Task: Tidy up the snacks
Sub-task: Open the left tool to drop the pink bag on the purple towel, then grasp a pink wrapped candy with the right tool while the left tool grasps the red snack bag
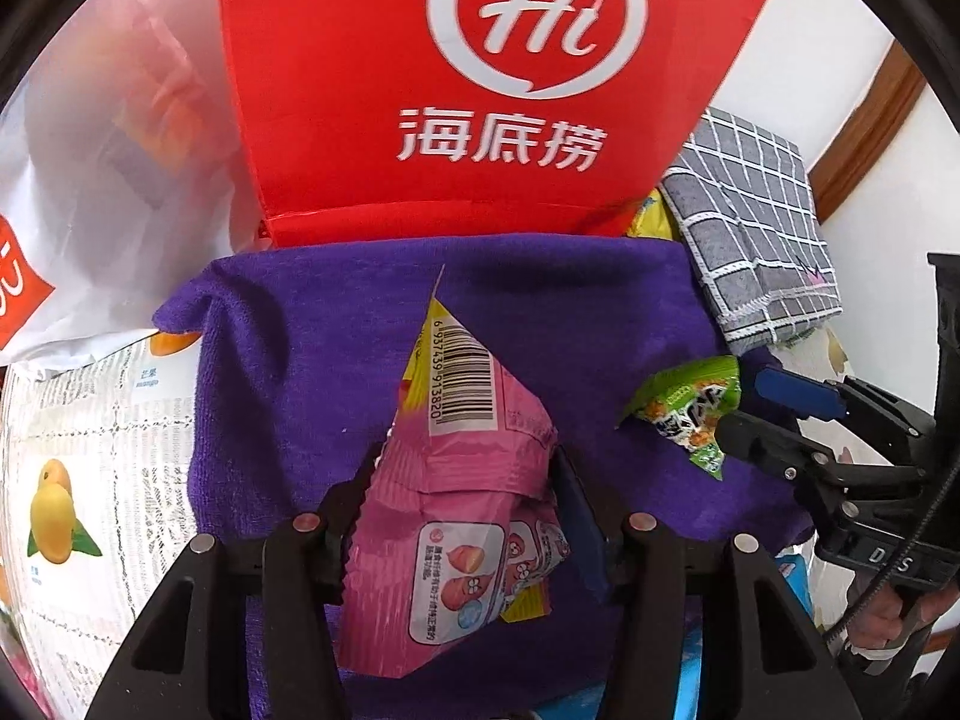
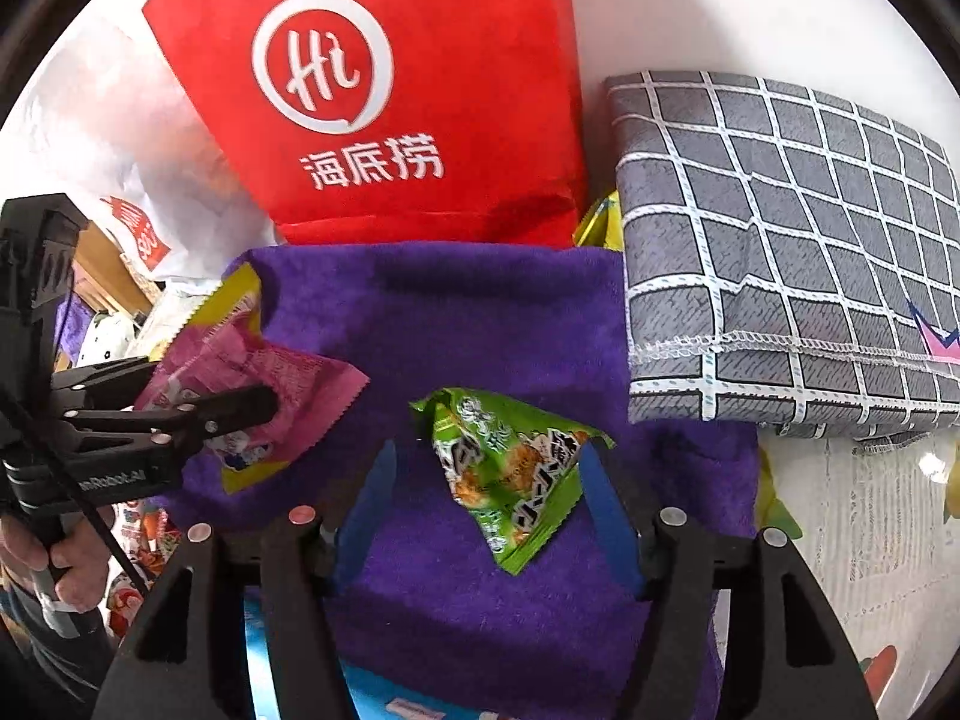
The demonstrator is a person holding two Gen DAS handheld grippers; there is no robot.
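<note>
Your left gripper [image 1: 462,480] clamps the crinkly pink snack packet [image 1: 462,480] over the plush purple towel [image 1: 312,360], ready for sorting. Your right gripper [image 2: 486,480] stands parted around the glossy green triangular packet [image 2: 510,468]; only the right blue pad [image 2: 606,510] seems to touch it, so it looks loose.
</note>
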